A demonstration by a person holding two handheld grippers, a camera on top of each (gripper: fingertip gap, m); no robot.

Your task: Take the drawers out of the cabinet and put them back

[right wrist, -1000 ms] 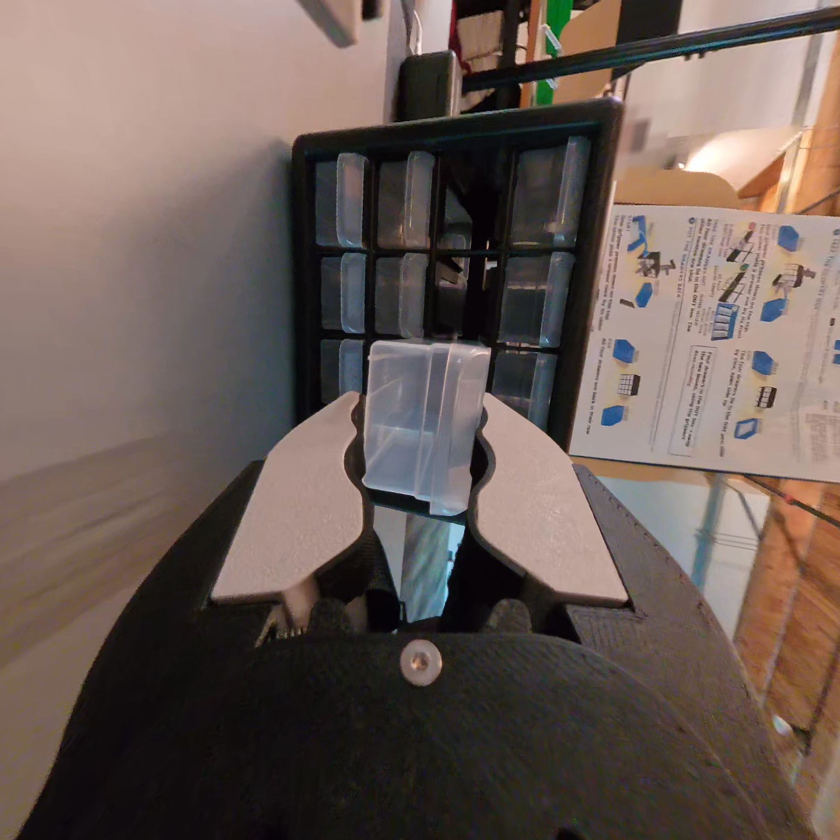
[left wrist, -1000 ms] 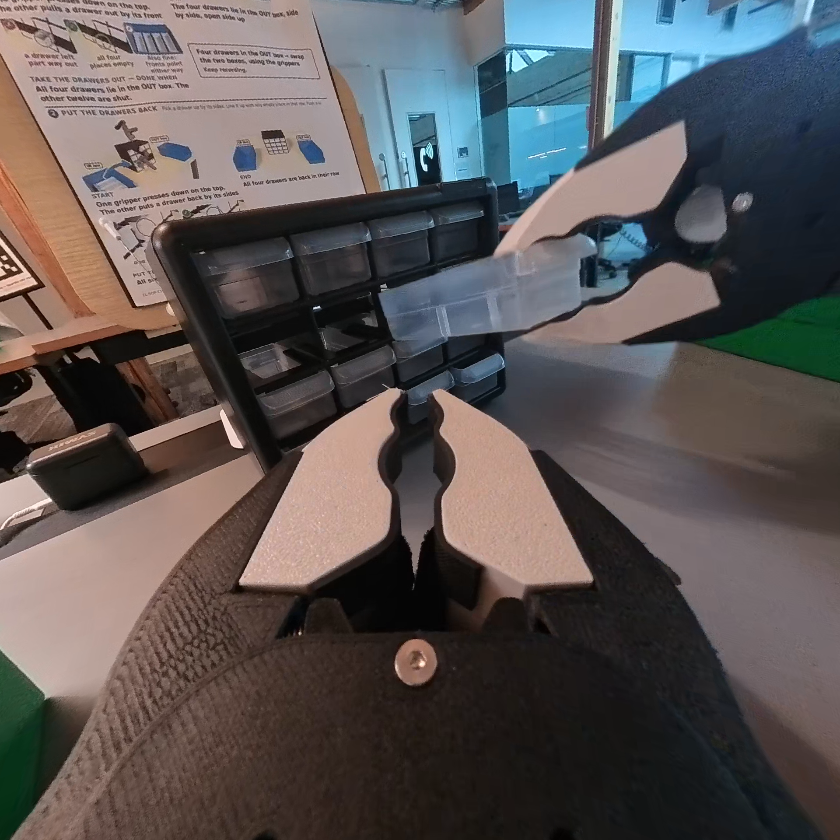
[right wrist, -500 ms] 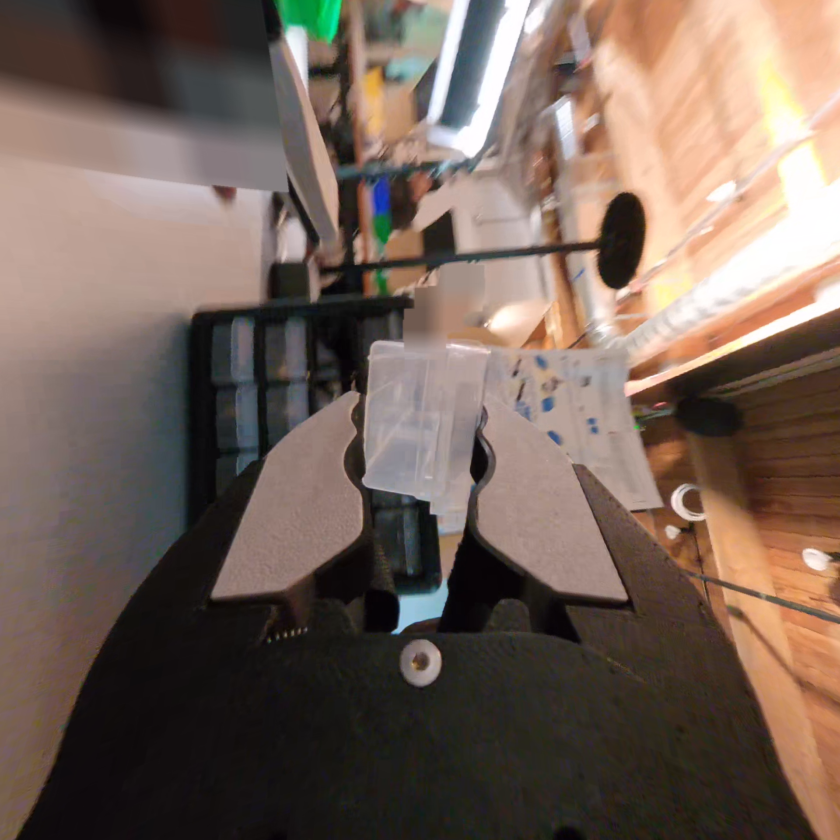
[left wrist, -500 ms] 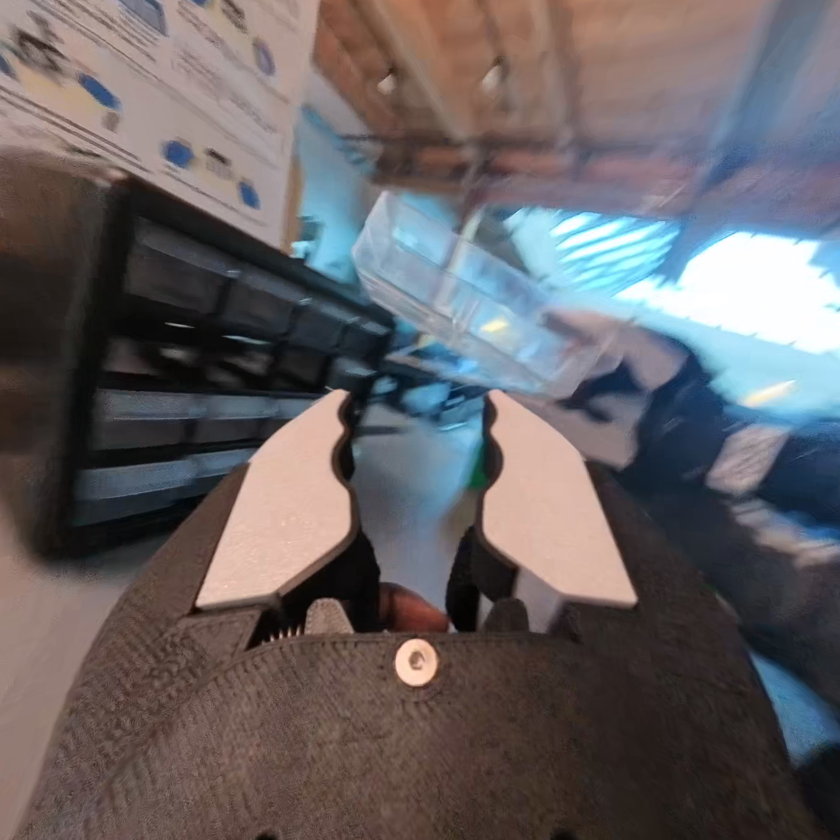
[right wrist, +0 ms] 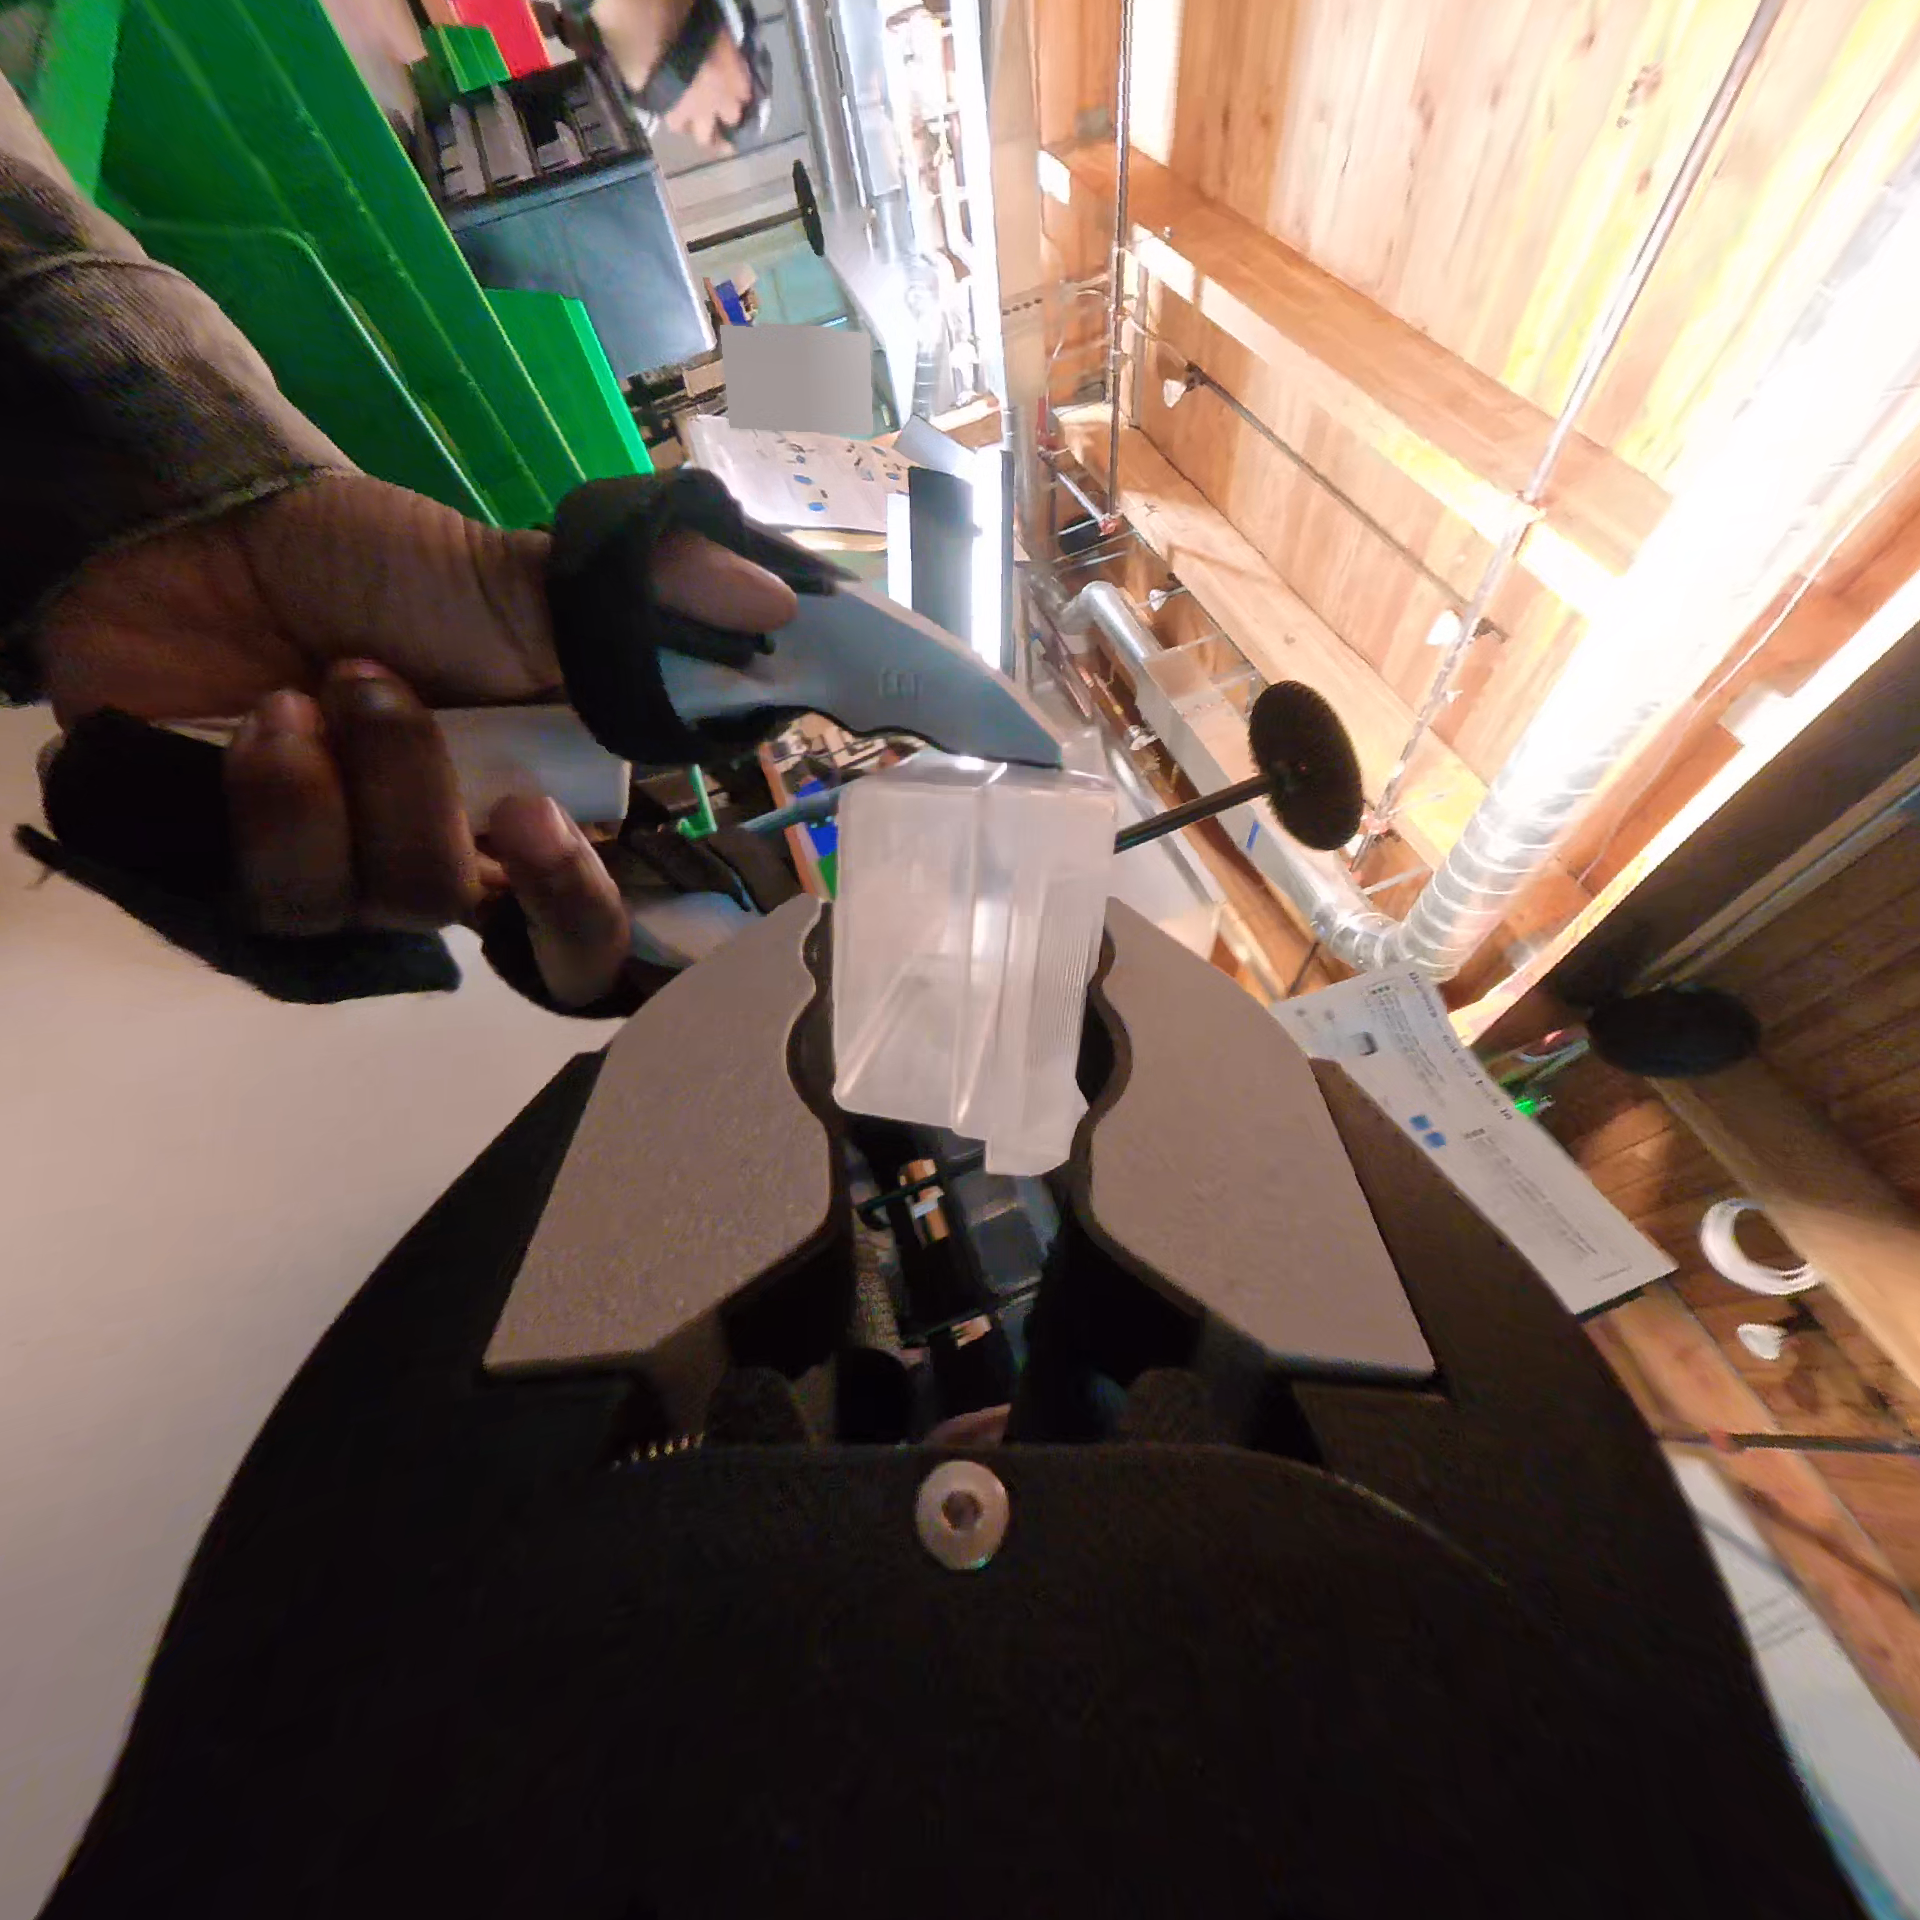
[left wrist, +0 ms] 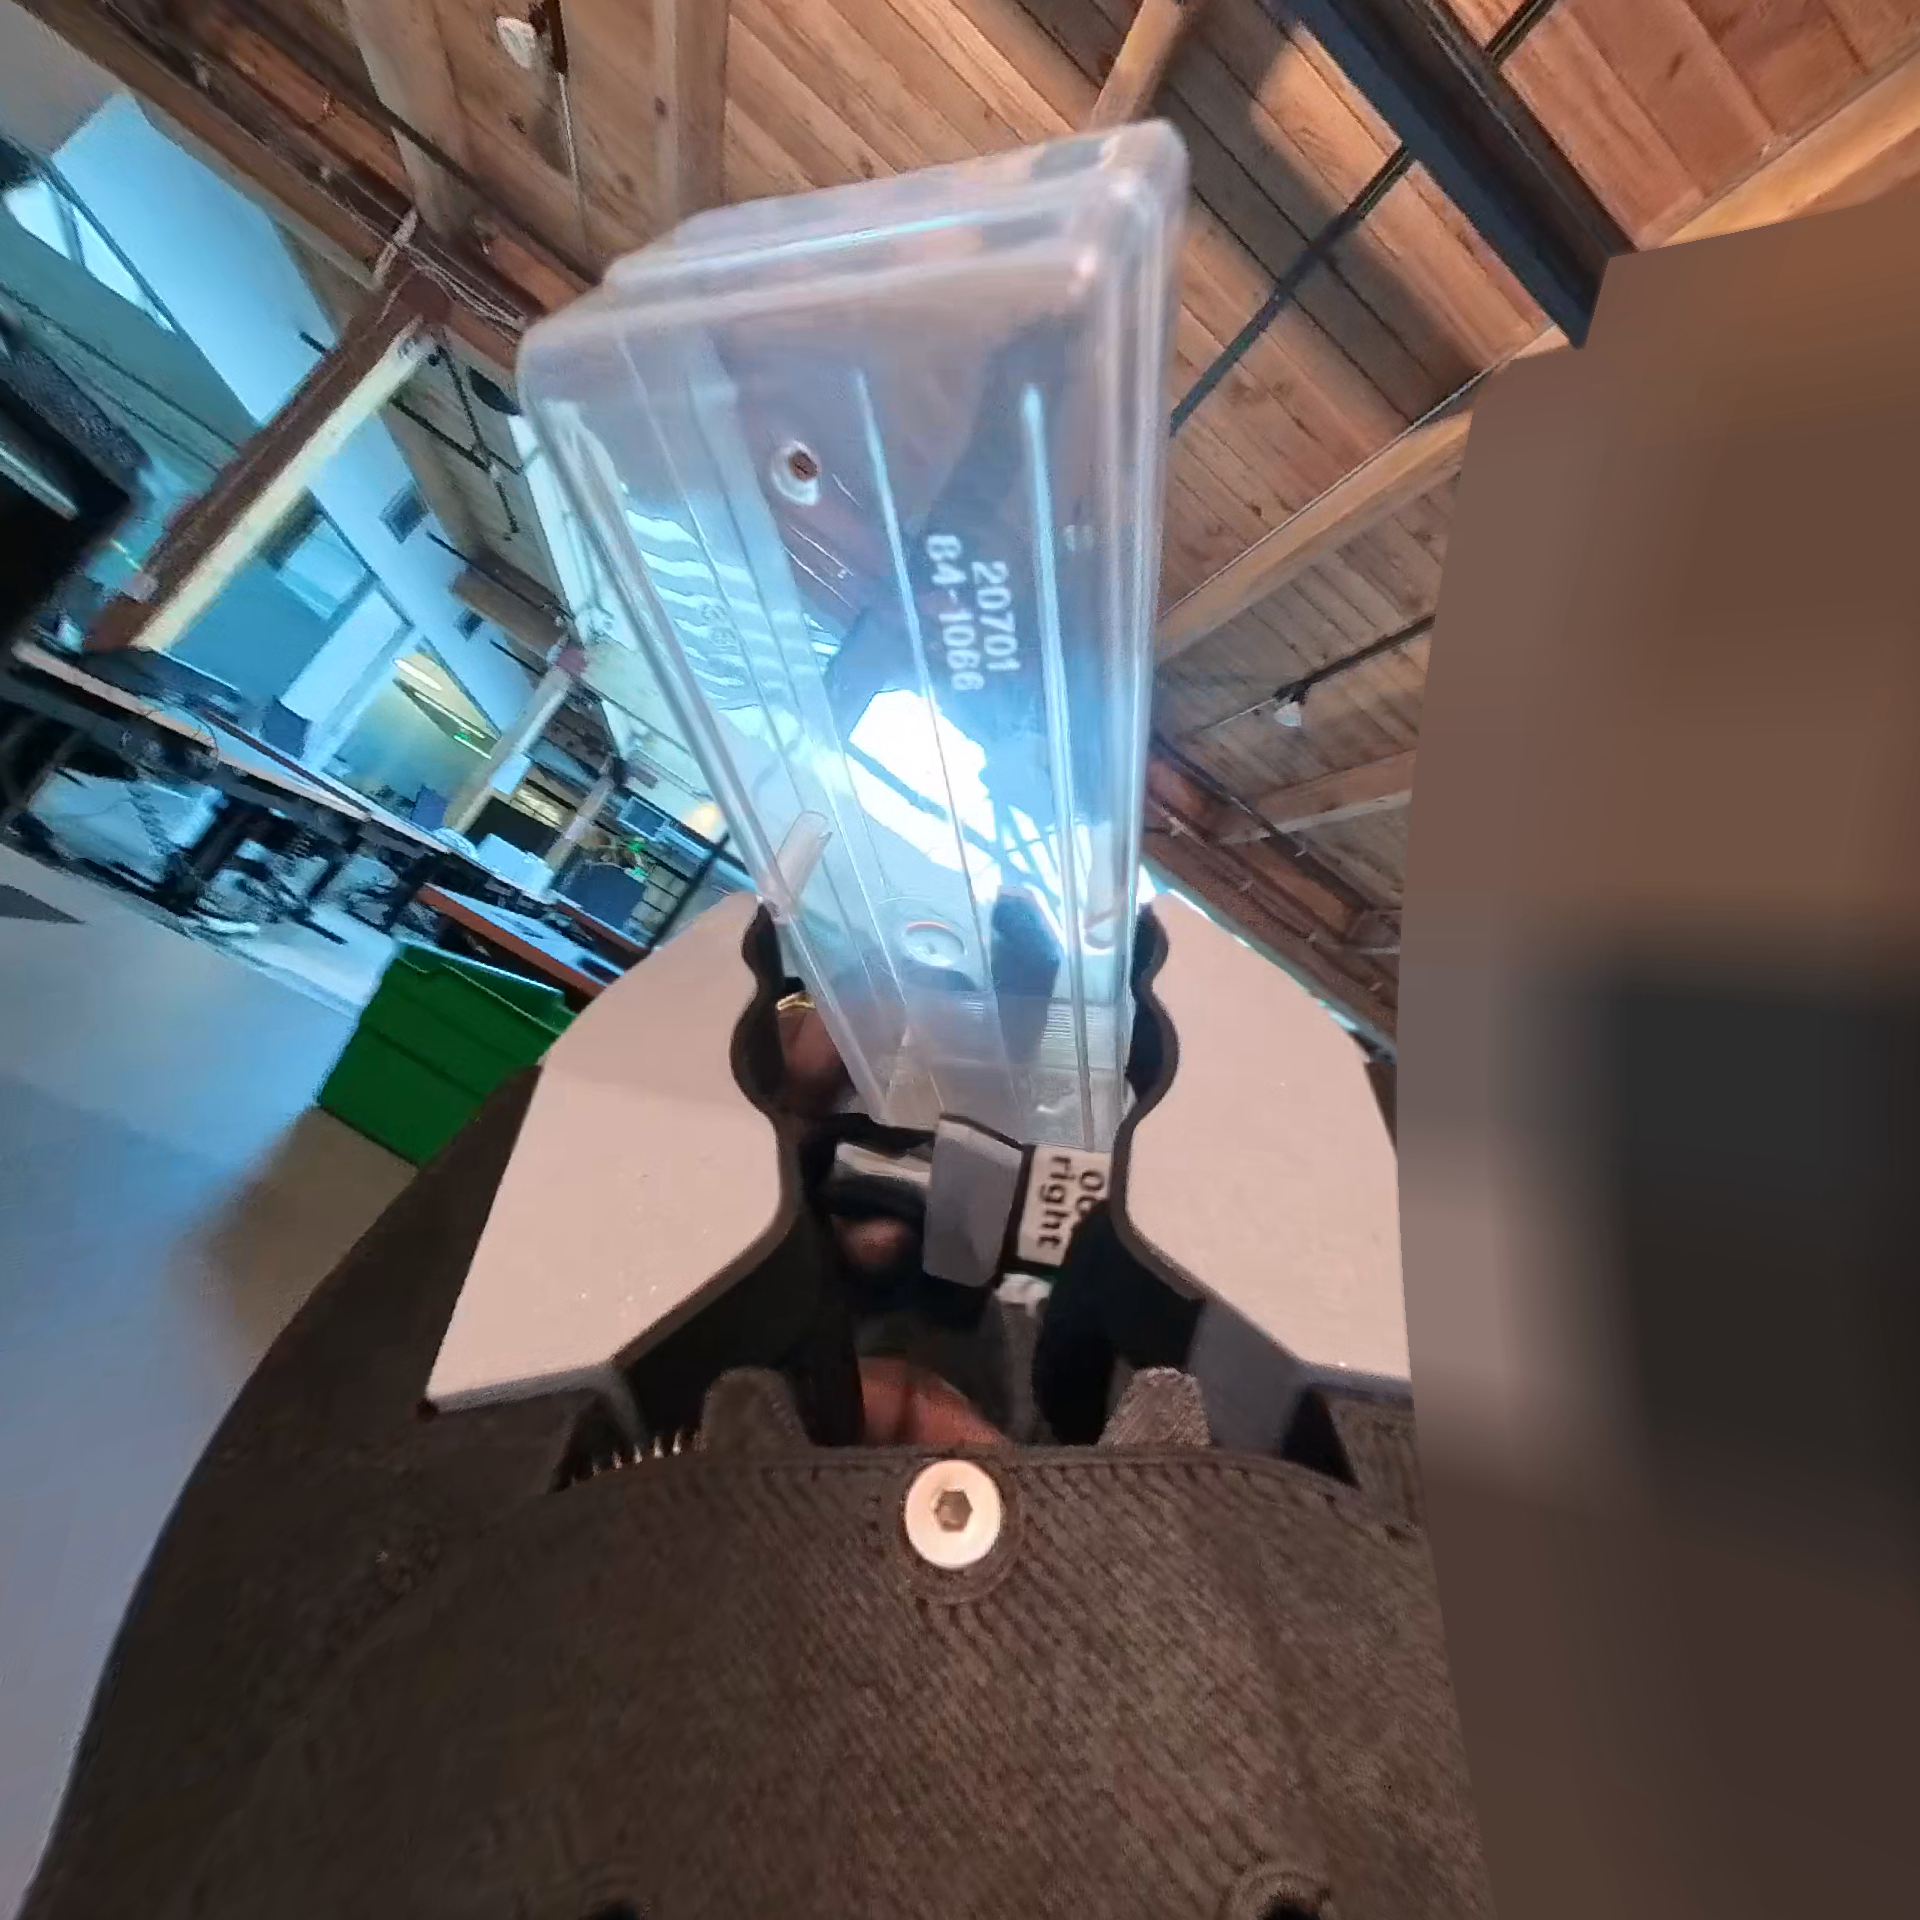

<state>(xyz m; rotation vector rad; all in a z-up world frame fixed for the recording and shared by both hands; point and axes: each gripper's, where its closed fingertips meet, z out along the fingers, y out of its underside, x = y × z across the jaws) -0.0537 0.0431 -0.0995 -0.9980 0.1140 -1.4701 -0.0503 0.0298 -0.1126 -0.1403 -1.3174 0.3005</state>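
Your right tongs [right wrist: 961,1039] clamp the clear drawer [right wrist: 966,966] mid-air; your left tongs [left wrist: 951,1023] close around its other end, raised above the tabletop [right wrist: 156,1195].

The left gripper [left wrist: 951,997] has a black body with a rough, woven look and one shiny silver screw [left wrist: 953,1540] in the middle. Its two flat fingers [left wrist: 623,1195] are pale grey with wavy inner edges. The right gripper [right wrist: 961,1039] looks the same. The person's hand [right wrist: 343,779] wears a black strap, and the sleeve [right wrist: 114,374] is dark grey.
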